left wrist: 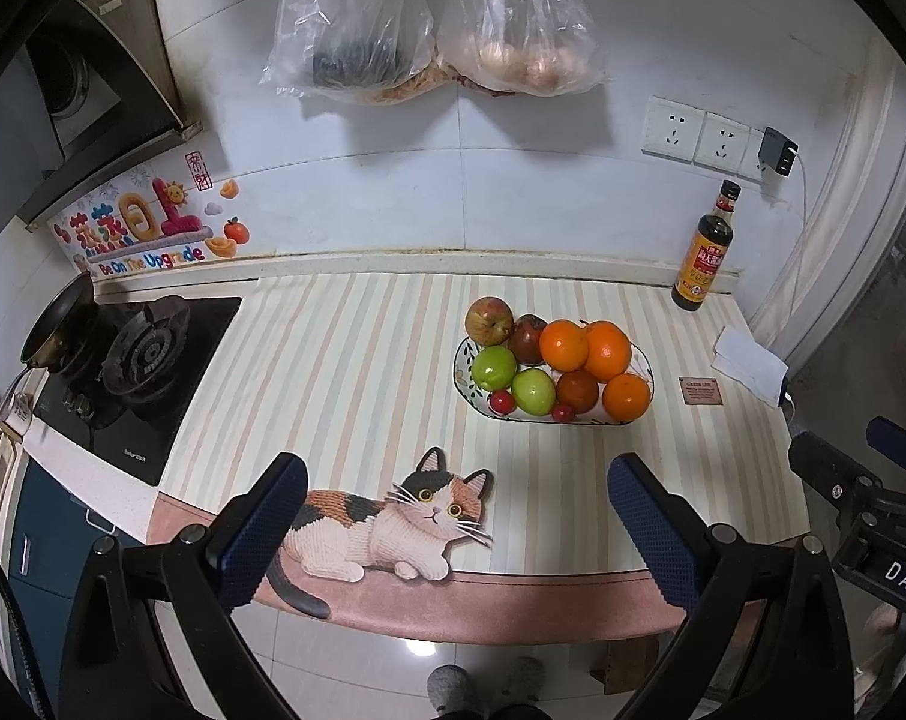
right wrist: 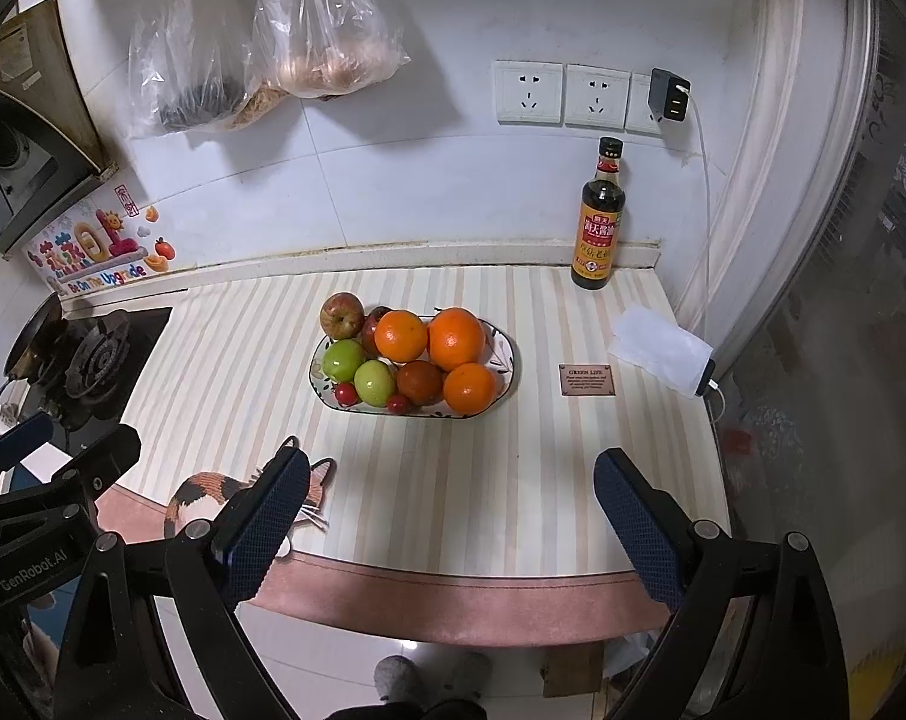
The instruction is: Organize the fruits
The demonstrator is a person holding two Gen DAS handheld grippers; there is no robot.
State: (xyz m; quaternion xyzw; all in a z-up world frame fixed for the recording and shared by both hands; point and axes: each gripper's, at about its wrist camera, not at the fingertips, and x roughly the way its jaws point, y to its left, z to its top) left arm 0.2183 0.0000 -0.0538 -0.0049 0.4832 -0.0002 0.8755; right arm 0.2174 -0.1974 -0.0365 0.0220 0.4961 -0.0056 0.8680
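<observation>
A white oval plate [left wrist: 466, 387] [right wrist: 507, 360] sits on the striped mat, full of fruit: three oranges [left wrist: 606, 351] [right wrist: 456, 339], two green apples [left wrist: 494, 367] [right wrist: 344, 359], dark red fruit [left wrist: 578, 391] [right wrist: 420, 383] and small red tomatoes [left wrist: 502, 401] [right wrist: 346, 393]. A red apple [left wrist: 489, 319] [right wrist: 341, 315] rests at the plate's far left edge. My left gripper [left wrist: 458, 525] is open and empty, hovering over the counter's near edge, short of the plate. My right gripper [right wrist: 447, 519] is open and empty, also near the front edge.
A soy sauce bottle [left wrist: 704, 249] [right wrist: 600, 219] stands at the back right by the wall. A white power bank [left wrist: 750, 365] [right wrist: 663, 351] lies on the right. A gas stove with a pan [left wrist: 123, 360] [right wrist: 87, 360] is on the left. Plastic bags [left wrist: 429, 24] hang on the wall.
</observation>
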